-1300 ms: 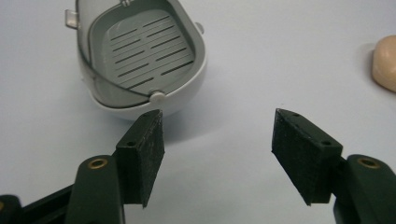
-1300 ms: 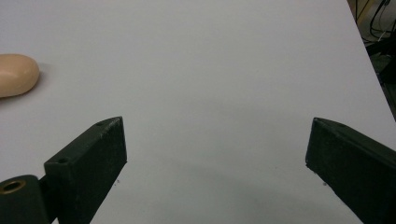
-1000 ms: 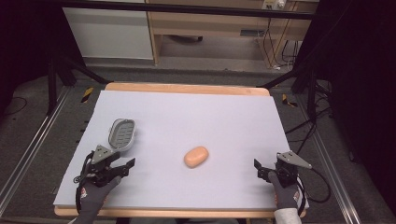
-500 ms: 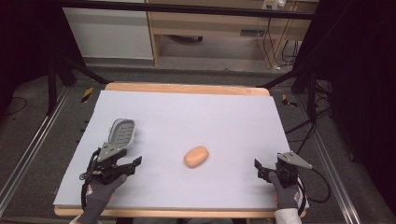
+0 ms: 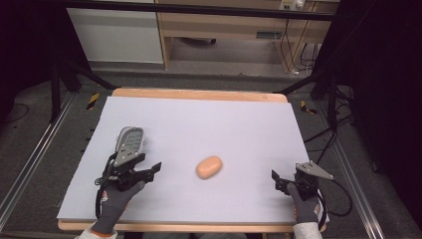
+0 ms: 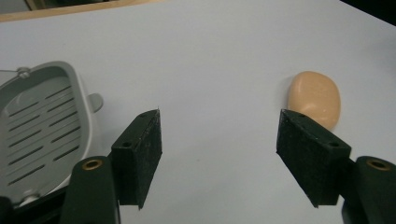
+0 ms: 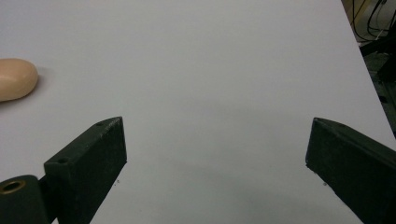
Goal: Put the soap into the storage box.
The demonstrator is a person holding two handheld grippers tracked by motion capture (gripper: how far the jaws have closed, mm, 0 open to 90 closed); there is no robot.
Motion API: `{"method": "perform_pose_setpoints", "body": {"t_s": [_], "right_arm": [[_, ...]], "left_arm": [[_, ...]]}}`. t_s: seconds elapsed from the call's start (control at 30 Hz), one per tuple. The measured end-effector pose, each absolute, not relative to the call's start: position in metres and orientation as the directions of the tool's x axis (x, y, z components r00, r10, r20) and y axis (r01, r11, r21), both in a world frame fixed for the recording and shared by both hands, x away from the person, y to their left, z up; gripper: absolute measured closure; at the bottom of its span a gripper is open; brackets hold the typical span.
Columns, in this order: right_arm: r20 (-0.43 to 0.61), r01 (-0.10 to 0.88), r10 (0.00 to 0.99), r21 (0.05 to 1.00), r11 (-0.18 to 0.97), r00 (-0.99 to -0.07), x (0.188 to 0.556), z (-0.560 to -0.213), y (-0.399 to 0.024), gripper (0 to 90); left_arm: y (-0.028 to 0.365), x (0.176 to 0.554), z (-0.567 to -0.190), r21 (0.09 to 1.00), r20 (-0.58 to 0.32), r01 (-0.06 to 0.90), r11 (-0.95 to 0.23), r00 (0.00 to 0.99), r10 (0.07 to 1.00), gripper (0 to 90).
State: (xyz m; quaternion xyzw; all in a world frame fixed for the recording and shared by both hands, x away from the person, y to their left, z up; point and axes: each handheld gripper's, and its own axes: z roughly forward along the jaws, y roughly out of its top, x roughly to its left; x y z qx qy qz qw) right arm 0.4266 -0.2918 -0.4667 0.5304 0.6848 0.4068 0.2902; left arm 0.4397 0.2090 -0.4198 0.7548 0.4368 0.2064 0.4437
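High view. Your left gripper (image 5: 149, 169) sits in the lower left of the frame, jaws spread and holding nothing, pointing toward the frame's centre. Just above it, upper left of your gloved hand (image 5: 117, 196), lies a grey slotted soap dish (image 5: 128, 142); part of it is covered by the gripper's body, and what shows of its tray is bare. The peach-coloured soap bar (image 5: 209, 167) lies just below the middle of the frame on the pale lilac table cover (image 5: 209, 119), apart from the dish and from both grippers. Your right gripper (image 5: 278, 181) rests in the lower right, jaws spread, nothing between them, well apart from the soap.

Left gripper view. Both black jaws rise from the bottom edge, released, with bare cover between them. The soap dish (image 6: 39, 126) occupies the left edge, beside the left-hand jaw: ribbed, slotted floor, raised rim, nothing in it. The soap bar (image 6: 314, 97) lies at right of centre, just beyond the tip of the right-hand jaw; you cannot tell from this view whether they touch.

Right gripper view. Jaws stand wide apart at the bottom corners, gripping nothing. The soap bar (image 7: 16, 78) shows at the left edge, cut by the frame, well apart from the jaws.
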Motion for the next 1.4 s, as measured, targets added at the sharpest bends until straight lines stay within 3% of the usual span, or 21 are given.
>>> {"method": "perform_pose_setpoints", "body": {"t_s": [1.4], "right_arm": [[0.039,0.506,0.957,0.855,0.117,-0.287,0.428,-0.465,-0.288,5.3]], "left_arm": [[0.113,0.466,-0.420,0.813,-0.034,0.452,-0.367,0.666,0.745,28.3]]}}
